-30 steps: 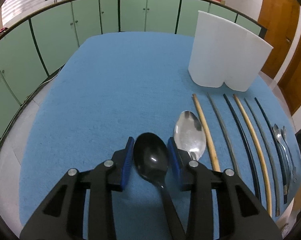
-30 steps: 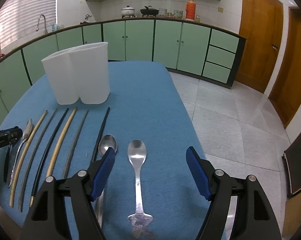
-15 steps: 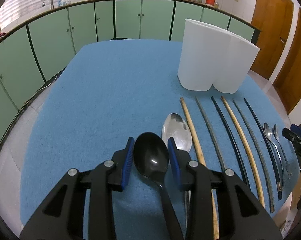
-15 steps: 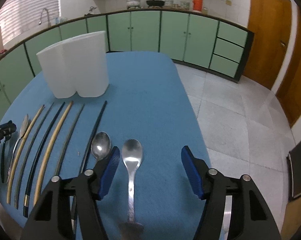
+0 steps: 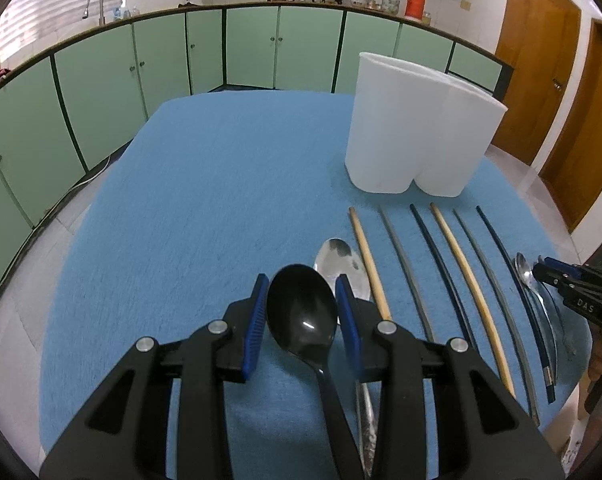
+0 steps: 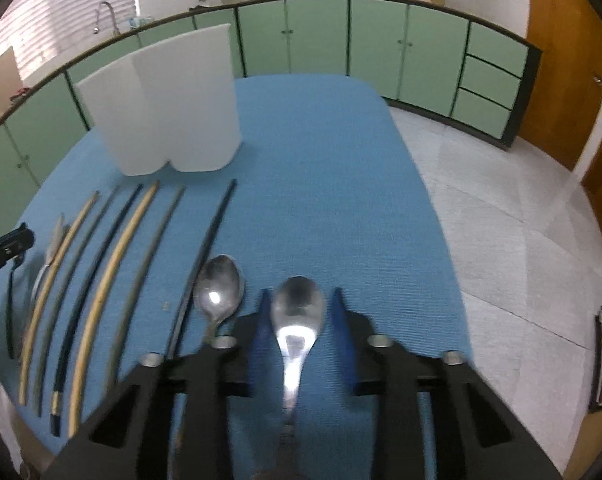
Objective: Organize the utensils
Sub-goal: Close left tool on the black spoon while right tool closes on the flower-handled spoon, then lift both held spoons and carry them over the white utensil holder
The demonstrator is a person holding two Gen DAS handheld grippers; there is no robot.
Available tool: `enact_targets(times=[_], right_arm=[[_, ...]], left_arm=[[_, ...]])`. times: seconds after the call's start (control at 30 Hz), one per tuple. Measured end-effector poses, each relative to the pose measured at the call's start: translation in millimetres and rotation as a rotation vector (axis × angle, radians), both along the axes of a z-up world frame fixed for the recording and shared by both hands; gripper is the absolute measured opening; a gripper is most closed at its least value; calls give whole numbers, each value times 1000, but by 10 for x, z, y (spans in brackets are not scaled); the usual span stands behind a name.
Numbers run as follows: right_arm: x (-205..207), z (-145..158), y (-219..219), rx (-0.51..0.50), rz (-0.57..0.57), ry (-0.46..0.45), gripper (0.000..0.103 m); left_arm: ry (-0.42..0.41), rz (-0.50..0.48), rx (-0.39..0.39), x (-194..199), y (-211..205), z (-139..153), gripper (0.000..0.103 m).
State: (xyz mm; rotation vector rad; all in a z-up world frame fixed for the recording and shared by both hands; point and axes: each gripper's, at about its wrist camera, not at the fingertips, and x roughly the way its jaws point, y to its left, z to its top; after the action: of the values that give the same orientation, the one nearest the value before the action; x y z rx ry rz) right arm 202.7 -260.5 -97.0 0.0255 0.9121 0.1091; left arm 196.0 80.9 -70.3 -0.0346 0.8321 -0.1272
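My left gripper [image 5: 301, 304] is shut on the bowl of a black spoon [image 5: 301, 320], whose handle runs back under the fingers. Beside it on the right lies a steel spoon [image 5: 341, 256]. My right gripper [image 6: 298, 312] is closing around the bowl of another steel spoon [image 6: 299, 308], which lies on the blue cloth. A thin strip of cloth still shows between each pad and the bowl. A second steel spoon [image 6: 219, 288] lies just to its left. The white two-part holder [image 5: 417, 136] [image 6: 161, 100] stands upright behind the utensils.
Several chopsticks [image 6: 133, 236] [image 5: 469, 276] in tan, grey and dark blue lie side by side in front of the holder. The blue-covered table [image 5: 205, 184] drops off to tiled floor [image 6: 501, 220] on the right. Green cabinets ring the room.
My right gripper moved forward and down over the steel spoon, and its jaws narrowed from wide apart to close beside the bowl. It now shows at the left wrist view's right edge.
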Motion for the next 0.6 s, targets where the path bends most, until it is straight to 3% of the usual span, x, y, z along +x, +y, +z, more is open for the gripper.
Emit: enact_targets(times=[0.3, 0.6], right_arm=[[-198, 185, -18, 36, -3, -74, 26], [-455, 645, 21, 63, 23, -243, 26]], left_arm=[[-52, -6, -24, -136, 16, 175, 33], [-187, -19, -75, -357, 7, 474, 32]])
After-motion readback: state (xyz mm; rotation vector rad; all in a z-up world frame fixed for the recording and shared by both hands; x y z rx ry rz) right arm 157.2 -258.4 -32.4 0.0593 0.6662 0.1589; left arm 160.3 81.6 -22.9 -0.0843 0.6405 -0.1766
